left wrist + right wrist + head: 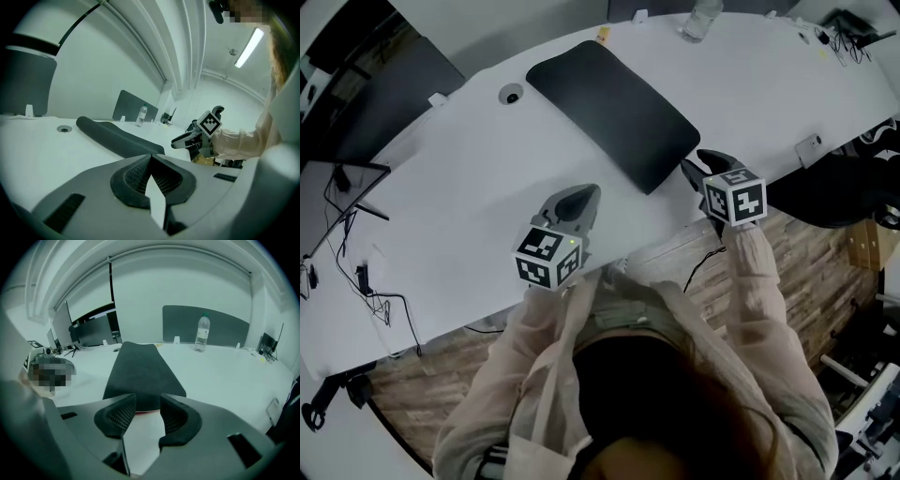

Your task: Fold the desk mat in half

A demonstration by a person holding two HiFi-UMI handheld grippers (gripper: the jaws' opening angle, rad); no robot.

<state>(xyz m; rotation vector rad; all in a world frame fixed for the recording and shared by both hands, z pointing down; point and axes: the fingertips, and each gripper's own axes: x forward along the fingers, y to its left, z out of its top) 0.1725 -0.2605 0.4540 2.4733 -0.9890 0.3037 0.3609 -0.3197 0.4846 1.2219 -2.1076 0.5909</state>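
The dark desk mat (614,112) lies flat on the white table (469,216) as a long oblong running away from me. In the left gripper view one edge of the mat (117,136) looks thick and rounded, like a fold. A thin red strip shows under the mat's (140,373) near end. My right gripper (701,166) hovers just off the mat's near right corner, jaws open and empty (147,401). My left gripper (581,199) rests over bare table to the mat's left, shut on nothing (151,159).
A water bottle (701,19) stands at the table's far edge, in front of a dark divider panel (206,324). A round cable grommet (511,94) sits left of the mat. Monitors (356,178) and cables crowd the left end. The table's near edge runs just under both grippers.
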